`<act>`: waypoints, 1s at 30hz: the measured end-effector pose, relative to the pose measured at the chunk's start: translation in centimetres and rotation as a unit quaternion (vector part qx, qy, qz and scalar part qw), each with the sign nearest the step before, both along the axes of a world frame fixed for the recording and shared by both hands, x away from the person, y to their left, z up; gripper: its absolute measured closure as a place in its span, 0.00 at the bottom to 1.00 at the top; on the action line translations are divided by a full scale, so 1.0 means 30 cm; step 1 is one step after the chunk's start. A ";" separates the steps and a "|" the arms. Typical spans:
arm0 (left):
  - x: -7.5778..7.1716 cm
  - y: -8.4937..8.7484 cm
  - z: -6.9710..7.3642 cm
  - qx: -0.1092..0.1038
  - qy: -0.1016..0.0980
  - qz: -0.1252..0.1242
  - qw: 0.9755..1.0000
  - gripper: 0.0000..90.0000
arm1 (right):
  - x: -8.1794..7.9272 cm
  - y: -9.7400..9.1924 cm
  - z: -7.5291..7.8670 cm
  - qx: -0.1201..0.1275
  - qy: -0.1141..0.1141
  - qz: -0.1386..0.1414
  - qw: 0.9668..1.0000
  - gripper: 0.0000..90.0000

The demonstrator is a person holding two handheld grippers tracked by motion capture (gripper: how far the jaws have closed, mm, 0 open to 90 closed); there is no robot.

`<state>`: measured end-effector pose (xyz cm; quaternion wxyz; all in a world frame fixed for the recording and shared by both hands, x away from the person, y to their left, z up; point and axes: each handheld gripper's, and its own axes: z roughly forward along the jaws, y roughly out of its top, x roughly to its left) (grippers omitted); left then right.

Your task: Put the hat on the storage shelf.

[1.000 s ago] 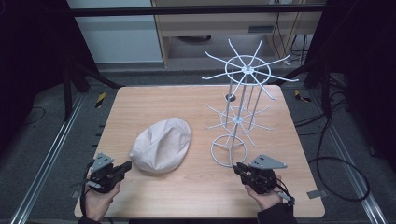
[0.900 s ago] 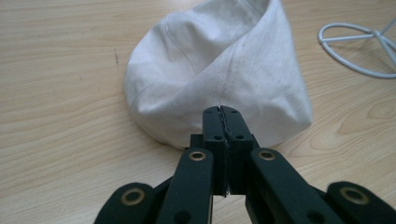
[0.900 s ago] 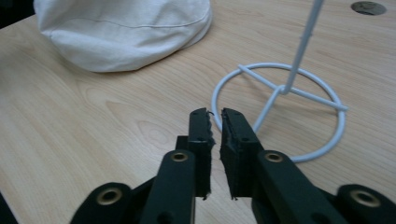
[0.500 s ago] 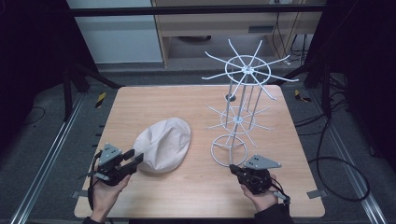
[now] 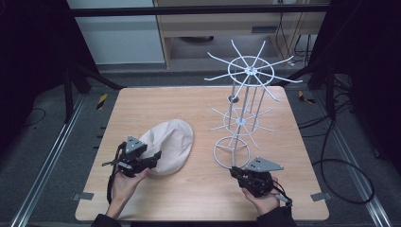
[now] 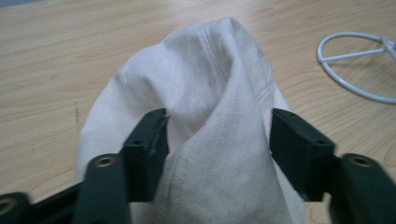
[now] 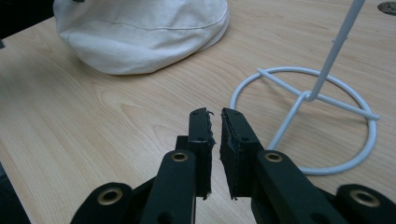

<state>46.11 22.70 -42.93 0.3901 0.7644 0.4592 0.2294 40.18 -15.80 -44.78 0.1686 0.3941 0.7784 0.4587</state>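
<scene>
A: Left gripper (image 5: 150, 158) first: how do its black jaws stand?

B: Wide apart. They have just been opening, and in the left gripper view a raised fold of the cream cloth cap (image 6: 215, 140) stands between them. One pad touches or nearly touches the fabric on one side, the other stands clear of it, so nothing is clamped.

A: And the other one?

B: Right gripper (image 7: 214, 126) has its jaws nearly together, a thin slit left between the pads and nothing in it. They have just parted a little. It sits near the table's front edge, at about 5 o'clock on the light wooden tabletop (image 5: 189, 189).

A: Where does the cap lie?

B: Flat on the tabletop at about 8 o'clock from the middle, its near edge under the left gripper's tips.

A: What is beyond the right gripper?

B: Just past its tips, at 12 o'clock from it, lies the ring foot of a white wire rack with two tiers of spokes (image 5: 241, 118), standing upright on the right half of the table, well apart from the cap.
</scene>
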 end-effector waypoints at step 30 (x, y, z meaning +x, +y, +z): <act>-0.107 0.154 0.045 -0.025 -0.015 -0.044 0.999 0.65 | 0.101 0.358 -0.010 0.006 -0.023 0.051 0.998 0.85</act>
